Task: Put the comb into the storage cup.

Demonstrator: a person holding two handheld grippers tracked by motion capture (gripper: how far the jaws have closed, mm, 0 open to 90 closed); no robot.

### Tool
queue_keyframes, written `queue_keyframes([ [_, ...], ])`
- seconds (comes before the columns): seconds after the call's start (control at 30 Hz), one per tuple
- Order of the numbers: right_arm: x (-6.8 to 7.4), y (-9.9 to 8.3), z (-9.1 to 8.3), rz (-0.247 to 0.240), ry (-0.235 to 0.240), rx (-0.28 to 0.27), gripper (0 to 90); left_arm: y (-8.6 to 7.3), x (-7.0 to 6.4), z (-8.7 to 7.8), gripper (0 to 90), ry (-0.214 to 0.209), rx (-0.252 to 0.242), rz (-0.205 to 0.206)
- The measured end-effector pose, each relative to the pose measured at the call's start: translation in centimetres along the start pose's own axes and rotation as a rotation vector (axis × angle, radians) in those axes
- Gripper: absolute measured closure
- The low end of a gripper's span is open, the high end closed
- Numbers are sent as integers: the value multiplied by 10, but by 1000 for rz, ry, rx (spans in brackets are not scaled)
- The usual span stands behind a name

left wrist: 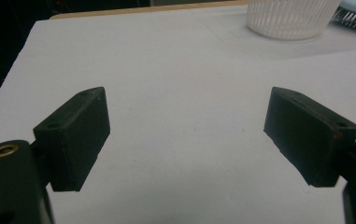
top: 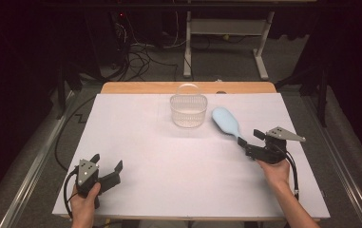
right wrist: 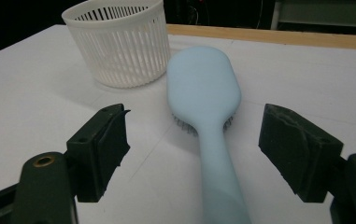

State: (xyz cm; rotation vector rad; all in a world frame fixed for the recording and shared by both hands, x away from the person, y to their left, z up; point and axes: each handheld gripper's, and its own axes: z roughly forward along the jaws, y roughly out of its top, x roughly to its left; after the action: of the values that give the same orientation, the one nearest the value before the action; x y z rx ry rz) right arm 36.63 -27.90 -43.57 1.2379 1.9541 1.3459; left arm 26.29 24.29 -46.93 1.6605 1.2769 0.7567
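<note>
A light blue hairbrush [top: 226, 122] [right wrist: 204, 98] lies bristles down on the white table, head toward the far side, handle toward me. My right gripper [top: 250, 144] [right wrist: 194, 154] is open with its jaws on either side of the handle, not touching it. A white slotted basket [top: 188, 110] [right wrist: 117, 39] stands upright just left of the brush head; it shows at the top right of the left gripper view as basket [left wrist: 290, 16]. My left gripper [top: 106, 166] [left wrist: 187, 135] rests open near the front left of the table with nothing between its jaws.
The white table cover [top: 169, 156] has a wooden edge [top: 136, 88] at the far side. Beyond it stand a desk frame [top: 226, 33] and tangled cables [top: 138, 54] on the floor.
</note>
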Motion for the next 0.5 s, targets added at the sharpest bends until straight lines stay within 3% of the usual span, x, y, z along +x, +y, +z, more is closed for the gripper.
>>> queue_keyframes([
  [0.27, -1, 8, 9, -1, 2, 44, 249, 0, 0, 0, 152, 2, 0, 0],
  [0.5, -5, 19, 17, 24, 17, 143, 305, 0, 0, 0, 152, 1, 1, 1],
])
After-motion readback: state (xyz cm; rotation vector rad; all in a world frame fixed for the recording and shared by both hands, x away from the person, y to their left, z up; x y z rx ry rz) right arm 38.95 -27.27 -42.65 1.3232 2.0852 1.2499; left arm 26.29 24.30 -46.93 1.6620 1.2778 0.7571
